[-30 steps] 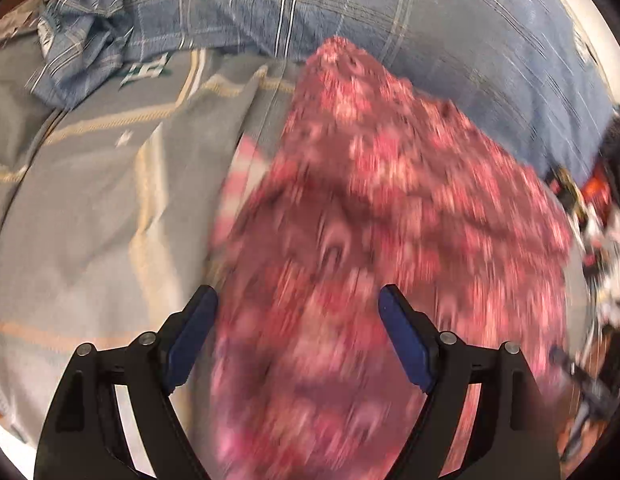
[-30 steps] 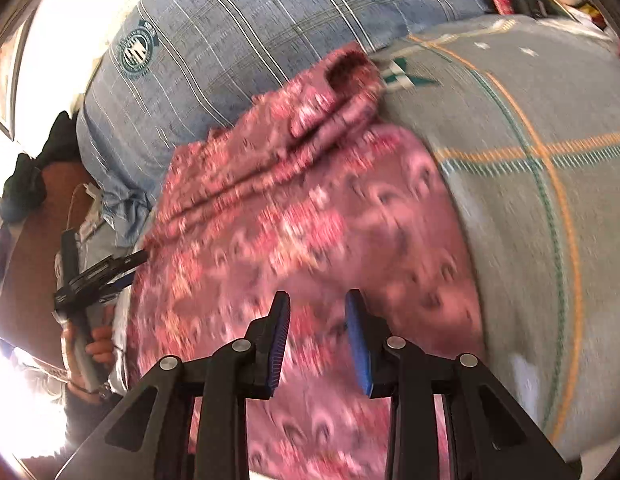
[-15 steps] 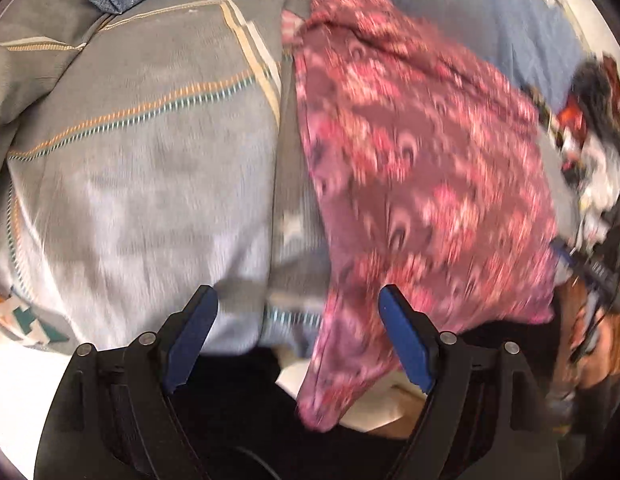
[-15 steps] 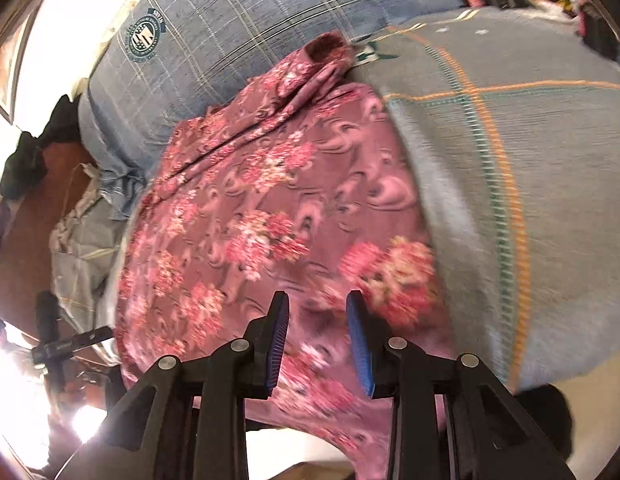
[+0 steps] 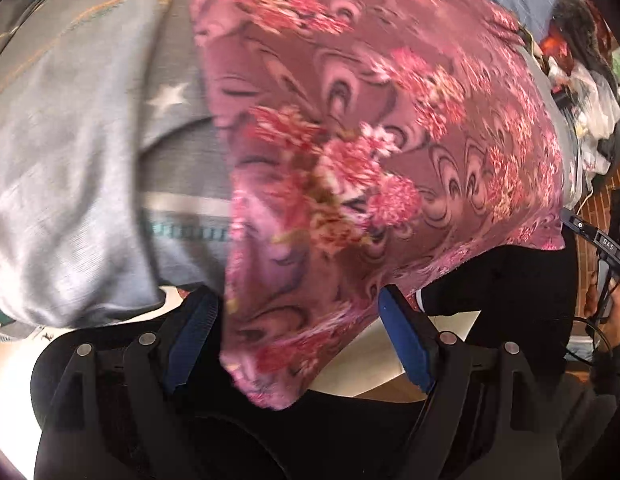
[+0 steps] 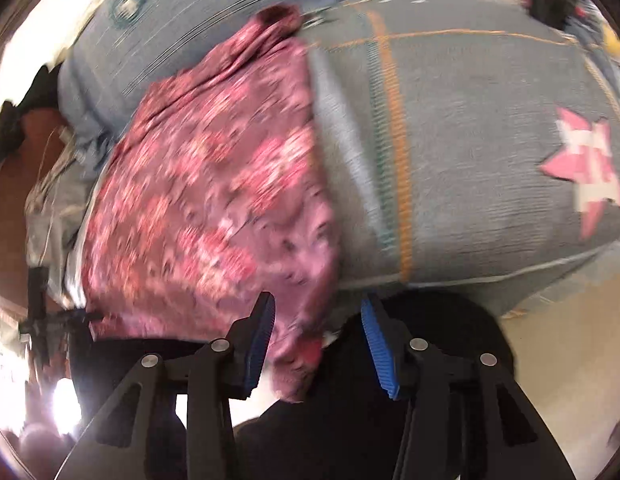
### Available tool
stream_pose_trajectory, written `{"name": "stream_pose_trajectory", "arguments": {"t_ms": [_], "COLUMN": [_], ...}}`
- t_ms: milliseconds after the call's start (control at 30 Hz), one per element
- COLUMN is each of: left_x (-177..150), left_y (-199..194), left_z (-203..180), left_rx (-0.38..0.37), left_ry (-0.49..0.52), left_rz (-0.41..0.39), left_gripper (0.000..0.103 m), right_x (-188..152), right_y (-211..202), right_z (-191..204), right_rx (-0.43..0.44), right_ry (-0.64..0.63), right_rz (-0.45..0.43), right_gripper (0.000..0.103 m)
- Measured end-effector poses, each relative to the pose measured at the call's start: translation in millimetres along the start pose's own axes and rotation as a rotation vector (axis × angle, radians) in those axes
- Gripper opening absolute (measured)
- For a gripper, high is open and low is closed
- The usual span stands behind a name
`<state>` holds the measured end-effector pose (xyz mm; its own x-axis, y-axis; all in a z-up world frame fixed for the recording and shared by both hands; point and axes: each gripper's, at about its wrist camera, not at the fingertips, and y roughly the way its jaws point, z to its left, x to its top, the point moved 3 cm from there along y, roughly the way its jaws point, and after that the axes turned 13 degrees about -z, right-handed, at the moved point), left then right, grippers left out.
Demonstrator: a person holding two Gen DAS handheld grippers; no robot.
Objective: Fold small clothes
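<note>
1. The pink floral garment (image 5: pixel 349 168) lies draped over a grey blanket (image 6: pixel 469 140), its corner hanging off the edge.
2. That corner dangles between the left tool (image 5: pixel 298 336)'s spread fingers, apparently loose.
3. The right tool (image 6: pixel 317 340) is likewise released, though blur obscures contact.

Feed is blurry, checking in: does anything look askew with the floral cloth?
Yes: the floral cloth lies crooked on the grey blanket, one corner drooping past its edge between the open left gripper pads, ungripped.
</note>
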<state>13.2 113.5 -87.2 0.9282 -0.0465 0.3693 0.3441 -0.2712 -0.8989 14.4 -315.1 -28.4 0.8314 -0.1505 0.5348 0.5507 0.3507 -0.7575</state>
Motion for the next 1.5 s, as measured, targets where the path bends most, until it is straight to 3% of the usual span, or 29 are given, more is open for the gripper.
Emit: {"name": "stream_pose_trajectory", "arguments": {"t_ms": [33,100,167,200,267,300,467,633,767,1000,1267,1500], "left_x": [0.5,1.0,-2.3,-2.3,-6.0,-6.4,-1.5,17.1,41.5,88.2,152.8,231.4], "left_y": [2.1,7.7,11.3,13.0,9.4,5.3,-27.1,-56.7,-73.4,-85.8,-78.5,-46.0], "left_z": [-2.7,-8.3,-9.4,-9.4,-8.6,-9.5,-20.3,-28.3,-29.1,-13.2,29.1,65.9], "left_rx": [0.001,-0.006,-0.013,-0.017,-0.031,-0.049,-0.151,-0.284,-0.382,-0.489,-0.465,-0.445], "left_ry": [0.010,0.020,0.019,0.012,0.010,0.011,0.028,-0.009,-0.045,-0.156,-0.337,-0.471], "left_rz": [0.003,0.016,0.047,0.058,0.053,0.047,-0.032,-0.119,-0.183,-0.288,-0.369,-0.396], "left_gripper": [0.082,0.067,0.039,0.032,0.010,0.008,0.006,0.005,0.006,0.006,0.006,0.006], "right_x": [-2.4,-3.6,-4.4,-4.7,-7.4,-8.3,0.6,15.4,31.1,72.0,137.6,211.8], "right_y": [7.0,17.3,27.5,32.0,38.2,39.2,20.5,-7.4,-17.6,-18.6,3.8,42.7], "right_z": [3.7,14.3,21.3,25.2,30.5,33.0,36.9,40.9,43.4,43.0,41.1,31.8], "right_rx": [-0.002,-0.030,-0.031,-0.036,-0.019,0.013,0.177,0.387,0.492,0.547,0.559,0.551], "right_ry": [-0.027,-0.140,-0.200,-0.237,-0.284,-0.285,-0.163,0.031,0.160,0.264,0.318,0.398], "right_rz": [0.025,0.043,0.088,0.112,0.159,0.179,0.144,0.013,-0.089,-0.197,-0.312,-0.404], "right_gripper": [0.048,0.048,0.048,0.042,0.007,0.005,0.004,0.004,0.004,0.004,0.005,0.005]}}
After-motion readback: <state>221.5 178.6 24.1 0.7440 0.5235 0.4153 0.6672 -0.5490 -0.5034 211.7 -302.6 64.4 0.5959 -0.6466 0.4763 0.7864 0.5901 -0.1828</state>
